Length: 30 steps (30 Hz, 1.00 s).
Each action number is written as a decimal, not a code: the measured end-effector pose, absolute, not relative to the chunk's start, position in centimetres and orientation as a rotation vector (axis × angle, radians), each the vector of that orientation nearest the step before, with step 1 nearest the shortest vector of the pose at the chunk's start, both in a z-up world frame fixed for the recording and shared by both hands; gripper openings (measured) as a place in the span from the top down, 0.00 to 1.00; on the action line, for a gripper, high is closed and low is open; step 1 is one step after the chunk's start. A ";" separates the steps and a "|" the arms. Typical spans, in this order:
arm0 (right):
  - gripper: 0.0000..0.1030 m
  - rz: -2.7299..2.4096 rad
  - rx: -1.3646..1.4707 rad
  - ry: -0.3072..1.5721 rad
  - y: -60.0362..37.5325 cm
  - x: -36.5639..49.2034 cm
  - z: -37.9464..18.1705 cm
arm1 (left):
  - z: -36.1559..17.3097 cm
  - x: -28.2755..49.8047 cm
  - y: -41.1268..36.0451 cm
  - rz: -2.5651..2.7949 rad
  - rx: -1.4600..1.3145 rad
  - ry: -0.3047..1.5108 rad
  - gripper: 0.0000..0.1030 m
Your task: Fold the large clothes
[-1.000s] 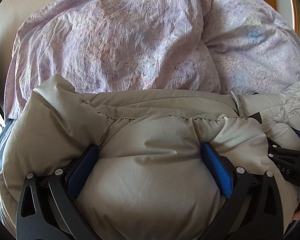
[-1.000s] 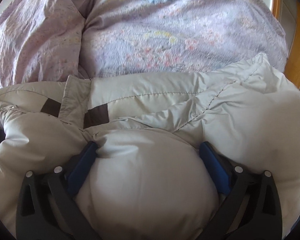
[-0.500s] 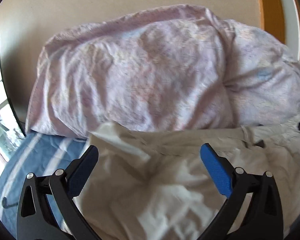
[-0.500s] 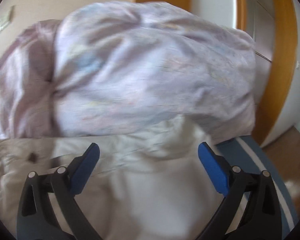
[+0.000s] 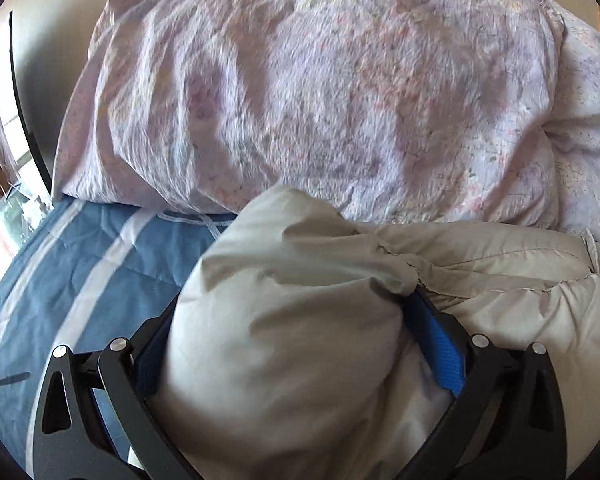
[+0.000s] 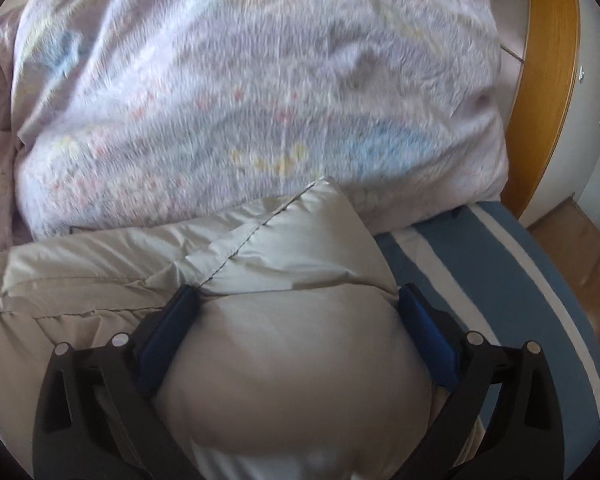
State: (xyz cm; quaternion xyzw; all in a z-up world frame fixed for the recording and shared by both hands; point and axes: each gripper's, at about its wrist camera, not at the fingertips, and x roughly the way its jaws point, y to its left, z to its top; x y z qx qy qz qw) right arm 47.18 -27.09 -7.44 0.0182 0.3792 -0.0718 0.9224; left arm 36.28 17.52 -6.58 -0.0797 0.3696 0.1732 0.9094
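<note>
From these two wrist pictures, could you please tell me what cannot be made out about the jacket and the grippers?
- Left wrist view: the left gripper has its left pad hidden behind the bulging beige jacket.
- Right wrist view: the right gripper surrounds puffed fabric, so grip firmness is unclear; motion blur smears the floral duvet.
- Both views: the jacket's lower part is cut off by the bottom edge, and its overall shape is unseen.

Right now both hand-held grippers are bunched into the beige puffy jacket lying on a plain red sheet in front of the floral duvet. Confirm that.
Not quite: the sheet is blue with white stripes, not plain red, as both wrist views show. The rest holds: the left hand-held gripper and right hand-held gripper each have the beige puffy jacket bunched between their fingers, before the floral duvet.
</note>
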 end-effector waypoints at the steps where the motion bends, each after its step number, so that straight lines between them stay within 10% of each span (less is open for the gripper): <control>1: 0.02 -0.146 0.038 0.788 -27.2 47.3 -7.7 | -6.7 36.4 17.5 0.359 -0.165 0.765 0.01; 18: 0.02 -0.087 0.133 0.889 -31.1 49.9 -11.3 | -9.2 37.0 21.5 0.268 -0.375 0.817 0.01; 30: 0.02 -0.112 0.698 0.808 -43.2 34.4 -7.6 | -4.4 21.4 26.4 0.190 -0.623 0.678 0.01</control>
